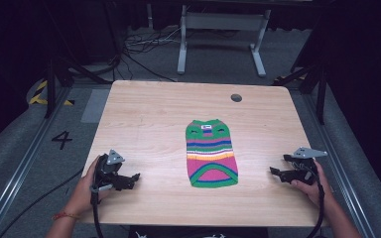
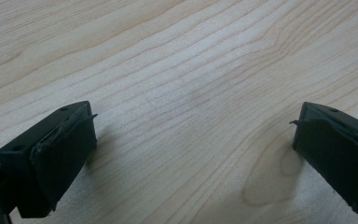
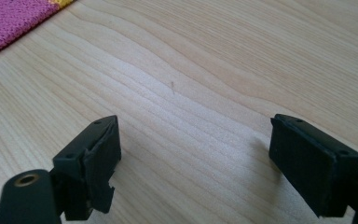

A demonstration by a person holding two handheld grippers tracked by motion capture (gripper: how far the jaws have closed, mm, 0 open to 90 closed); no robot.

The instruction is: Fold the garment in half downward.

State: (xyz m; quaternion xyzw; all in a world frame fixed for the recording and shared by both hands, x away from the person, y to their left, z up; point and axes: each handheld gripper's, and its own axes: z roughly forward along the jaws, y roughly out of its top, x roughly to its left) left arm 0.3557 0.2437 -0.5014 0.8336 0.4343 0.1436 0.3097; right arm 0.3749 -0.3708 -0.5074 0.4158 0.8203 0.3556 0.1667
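**Both jaws wide, sweater untouched between them**

Jaws on both of your grippers stand spread as far as they go, with nothing between them but bare wood. In the left gripper view your pads (image 2: 58,154) frame empty tabletop. In the right gripper view the same gap shows, and a pink corner of the sweater (image 3: 9,21) sits at the upper left, well clear of the pads.

Nearest you, your left gripper (image 1: 129,181) rests low by the near left edge of the table (image 1: 144,114), its jaws turned inward toward the middle. Your right gripper (image 1: 278,171) mirrors it by the near right edge, also pointing inward. That stance looks like a ready pose: each hand parked on its own side, open, so either can go in without crossing the other.

Farther out, between the two grippers and apart from both, the small striped sweater (image 1: 211,153) lies flat. Its wide pink hem is toward you and its green neck, with a white label, points away. Laid out smooth and square like this, it seems set up for folding, with both near corners within your reach.

Beyond it, a dark round hole (image 1: 236,97) sits near the far edge.
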